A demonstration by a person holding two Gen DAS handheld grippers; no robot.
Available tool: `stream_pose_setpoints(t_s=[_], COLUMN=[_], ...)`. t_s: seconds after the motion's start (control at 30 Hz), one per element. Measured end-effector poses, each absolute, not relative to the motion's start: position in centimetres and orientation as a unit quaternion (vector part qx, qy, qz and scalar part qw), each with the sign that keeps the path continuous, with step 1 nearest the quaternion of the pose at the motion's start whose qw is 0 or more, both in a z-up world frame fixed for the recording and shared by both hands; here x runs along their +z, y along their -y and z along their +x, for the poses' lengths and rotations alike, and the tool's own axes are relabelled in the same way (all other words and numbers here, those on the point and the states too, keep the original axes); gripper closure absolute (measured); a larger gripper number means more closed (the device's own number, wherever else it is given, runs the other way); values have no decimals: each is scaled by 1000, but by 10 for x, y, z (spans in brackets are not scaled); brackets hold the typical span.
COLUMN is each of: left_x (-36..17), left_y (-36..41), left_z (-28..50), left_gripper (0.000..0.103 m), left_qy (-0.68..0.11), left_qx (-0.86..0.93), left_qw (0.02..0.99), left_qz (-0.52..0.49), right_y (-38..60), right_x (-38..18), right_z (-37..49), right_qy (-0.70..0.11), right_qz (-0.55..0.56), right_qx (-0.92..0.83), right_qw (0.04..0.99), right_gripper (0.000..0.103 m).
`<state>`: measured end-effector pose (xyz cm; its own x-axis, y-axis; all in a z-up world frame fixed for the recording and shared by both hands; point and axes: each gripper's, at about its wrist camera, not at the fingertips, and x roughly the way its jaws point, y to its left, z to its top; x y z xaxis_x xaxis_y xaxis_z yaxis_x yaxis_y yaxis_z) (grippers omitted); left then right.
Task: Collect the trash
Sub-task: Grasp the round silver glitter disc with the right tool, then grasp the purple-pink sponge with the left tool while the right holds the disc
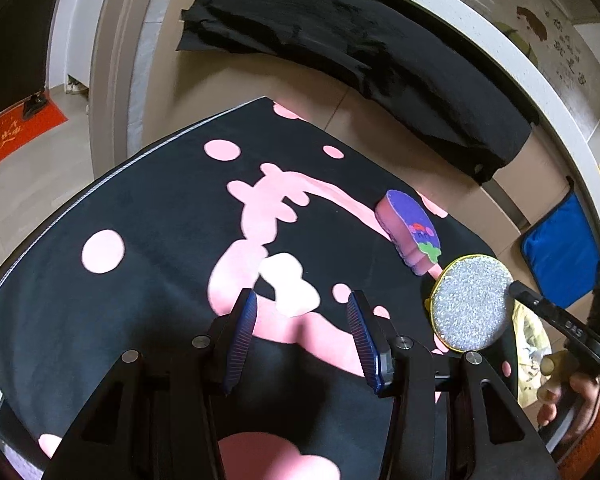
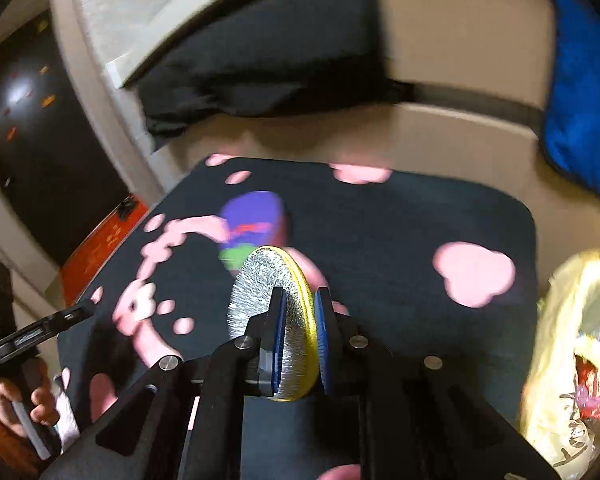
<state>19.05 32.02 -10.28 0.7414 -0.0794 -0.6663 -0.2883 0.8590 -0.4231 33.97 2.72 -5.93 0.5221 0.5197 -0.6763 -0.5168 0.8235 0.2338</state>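
My right gripper is shut on a round silver scouring pad with a yellow rim and holds it on edge above the mat. The same pad shows at the right of the left wrist view. A purple and pink popsicle-shaped sponge lies on the black mat with pink shapes; it also shows blurred in the right wrist view. My left gripper is open and empty above the mat's middle. A yellow trash bag holding wrappers sits to the right of the mat.
A black cloth lies on the floor beyond the mat. A blue cushion lies at the right. A white curved frame runs along the back. A red doormat is at the far left.
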Motion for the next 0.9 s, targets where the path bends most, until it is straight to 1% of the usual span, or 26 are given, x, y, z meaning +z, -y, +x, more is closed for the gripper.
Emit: stream_pose_setpoints(t_s=[0.23,0.3,0.33,0.47,0.5,0.53,0.73,0.9], left_x=[-110,-111,-111,-111,-111,-110,-108,-100], left_y=[-340,-344,-345,-343,-341,-339,-311,-274], left_z=[175,170,169,168,169,170,201,251], left_gripper=[55,55,55,55,55,55,55,55], left_qy=[-348,-347,-347,-350,-351,-352,-372,-368], left_qx=[67,69,70,71,71,70,32,-23], left_qw=[891,890,890,890,890,891,889,897], left_qz=[-283,-287,-287,-283,-281,-279,-265,-243], right_y=[-76,-86,-92,-100,-98,-95,-67,-24], right_x=[-40,-43,-47,-66,-70,-73,-63,-53], right_z=[301,293,291,296,298,301,308,316], right_qy=[-368,-371,-371,-387,-390,-393,-379,-362], right_qz=[-42,-64,-81,-118,-117,-112,-86,-42], right_qx=[347,352,350,329,325,323,323,307], right_qw=[862,857,856,853,853,853,863,879], right_gripper=[88,87,83,83,83,89,90,90])
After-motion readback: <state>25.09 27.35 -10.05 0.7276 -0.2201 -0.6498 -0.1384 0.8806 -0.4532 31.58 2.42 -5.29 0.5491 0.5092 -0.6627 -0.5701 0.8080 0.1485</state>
